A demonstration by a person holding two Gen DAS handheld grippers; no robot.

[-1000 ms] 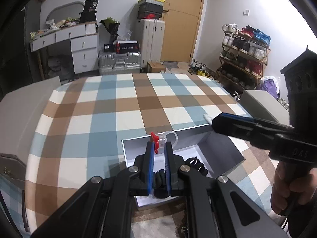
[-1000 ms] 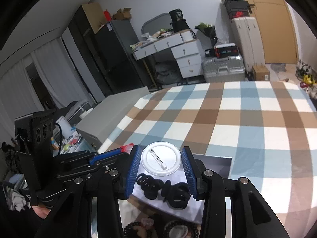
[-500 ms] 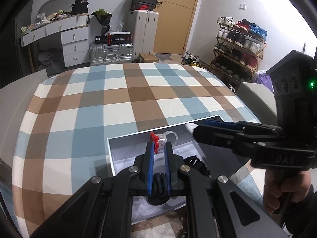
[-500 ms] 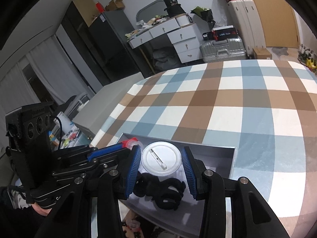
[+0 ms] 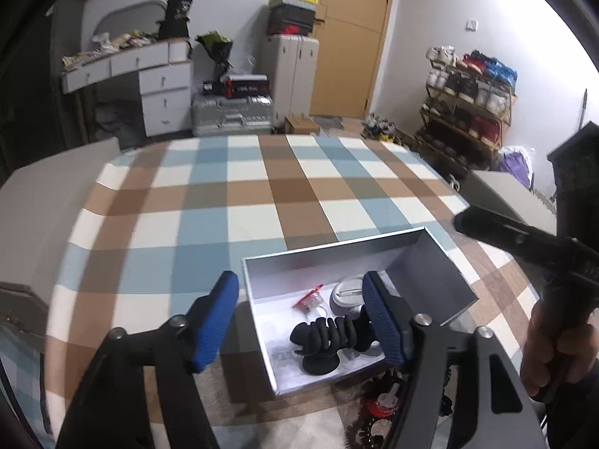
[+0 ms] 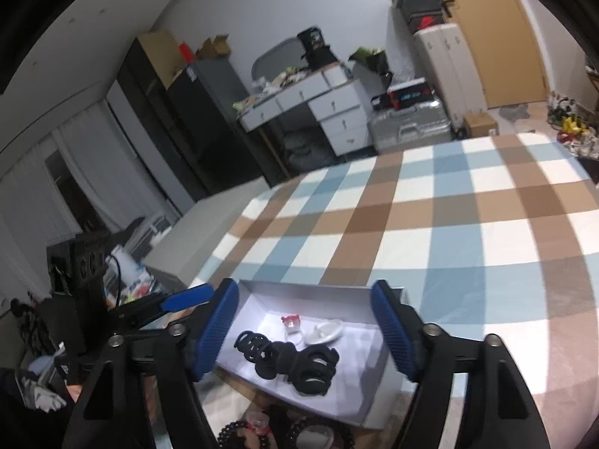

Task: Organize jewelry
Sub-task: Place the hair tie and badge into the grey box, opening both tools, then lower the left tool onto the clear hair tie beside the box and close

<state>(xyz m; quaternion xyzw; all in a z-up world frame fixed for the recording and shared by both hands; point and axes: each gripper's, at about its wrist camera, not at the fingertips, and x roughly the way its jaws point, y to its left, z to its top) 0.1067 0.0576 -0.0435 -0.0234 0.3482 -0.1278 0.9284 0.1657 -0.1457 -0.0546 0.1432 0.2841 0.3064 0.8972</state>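
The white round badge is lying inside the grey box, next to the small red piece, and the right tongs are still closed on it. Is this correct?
Not quite. The white round badge does lie inside the grey box, next to the small red piece, but the right tongs are open, having just been opening, with nothing pressed between the pads. The right wrist view shows it.

Plaid-cloth table (image 5: 284, 194), white desk w/ drawers (image 5: 149, 75), wooden door (image 5: 352, 37), shoe rack (image 5: 468, 101), white walls.

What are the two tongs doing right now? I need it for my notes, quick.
Left tongs: open, just opened, holding nothing; small red-tagged clear piece lies in the grey open box.
Right tongs: open, just opened, holding nothing; white round pin badge lies in the box.
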